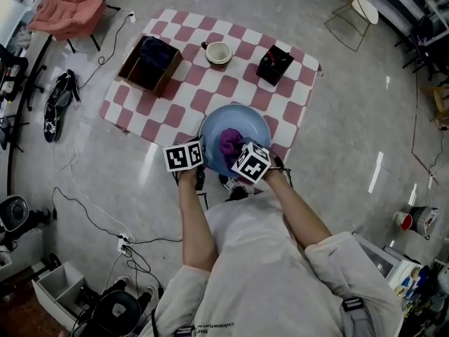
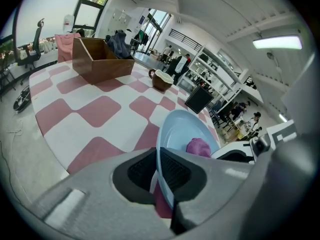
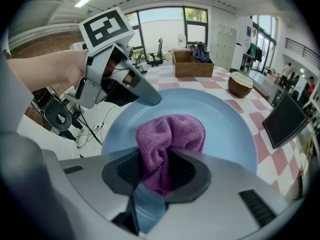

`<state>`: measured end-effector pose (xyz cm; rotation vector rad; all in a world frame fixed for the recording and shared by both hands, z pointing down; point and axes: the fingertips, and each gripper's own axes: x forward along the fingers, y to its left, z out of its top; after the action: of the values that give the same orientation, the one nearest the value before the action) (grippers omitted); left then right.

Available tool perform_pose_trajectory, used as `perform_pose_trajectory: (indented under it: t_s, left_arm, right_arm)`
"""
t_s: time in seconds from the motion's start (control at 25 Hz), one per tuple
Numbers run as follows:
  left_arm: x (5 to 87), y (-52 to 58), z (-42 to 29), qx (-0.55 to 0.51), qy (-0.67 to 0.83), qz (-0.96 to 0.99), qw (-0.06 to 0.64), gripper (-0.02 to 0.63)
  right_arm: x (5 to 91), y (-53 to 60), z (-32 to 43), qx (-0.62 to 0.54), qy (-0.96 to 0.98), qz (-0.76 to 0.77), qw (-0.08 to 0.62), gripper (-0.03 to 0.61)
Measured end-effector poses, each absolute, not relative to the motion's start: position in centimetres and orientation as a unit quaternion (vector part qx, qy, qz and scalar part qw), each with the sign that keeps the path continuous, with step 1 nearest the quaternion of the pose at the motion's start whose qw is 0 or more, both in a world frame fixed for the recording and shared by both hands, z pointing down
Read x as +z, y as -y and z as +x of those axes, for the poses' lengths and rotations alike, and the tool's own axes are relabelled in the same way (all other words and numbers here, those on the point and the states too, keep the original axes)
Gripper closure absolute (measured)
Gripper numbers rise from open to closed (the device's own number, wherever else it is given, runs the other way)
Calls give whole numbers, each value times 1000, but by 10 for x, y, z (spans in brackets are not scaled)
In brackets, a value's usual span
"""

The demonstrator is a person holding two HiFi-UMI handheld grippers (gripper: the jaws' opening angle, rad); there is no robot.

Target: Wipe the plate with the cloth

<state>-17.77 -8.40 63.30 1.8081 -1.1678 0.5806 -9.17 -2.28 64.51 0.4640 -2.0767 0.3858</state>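
Head view, plate (image 1: 245, 121): light blue, centre of frame, over the near edge of the checked mat (image 1: 210, 83), which lies on the floor.
Head view, cloth (image 1: 229, 143): purple, bunched on the near half of the plate.
Head view, left gripper (image 1: 200, 168): at the plate's lower-left rim; its marker cube hides how the fingers stand.
Head view, right gripper (image 1: 237, 157): at the cloth, under its own marker cube; fingers hidden here too.
Head view, other items: wooden box (image 1: 149, 63) in the upper left of the mat, bowl (image 1: 218, 53) at top centre, black box (image 1: 274, 64) in the upper right.
Left gripper view, fingers (image 2: 175, 171): clenched on the plate's rim, which runs edge-on between the two pads.
Left gripper view, plate: rises from the fingers toward frame centre, with the cloth showing as a purple lump inside it on the right.
Left gripper view, extra: shows the rim grip that the head view hides; the wooden box, bowl and black box sit beyond on the mat.
Right gripper view, fingers (image 3: 187, 170): closed on the cloth, whose lower fold is pinched between the pads while its upper bulk lies on the plate.
Right gripper view, plate: fills the middle of the frame behind the cloth.
Right gripper view, extra: the left gripper appears in the upper left with a hand (image 3: 50, 71) around it, its tip at the plate's far-left rim.
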Motion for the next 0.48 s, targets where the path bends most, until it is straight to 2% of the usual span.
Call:
perform_pose_trajectory:
  t_s: [0.48]
  left_arm:
    - [642, 78, -183, 212, 482, 719, 453, 588]
  right_arm:
    - [643, 48, -108, 176, 858, 248, 415, 451]
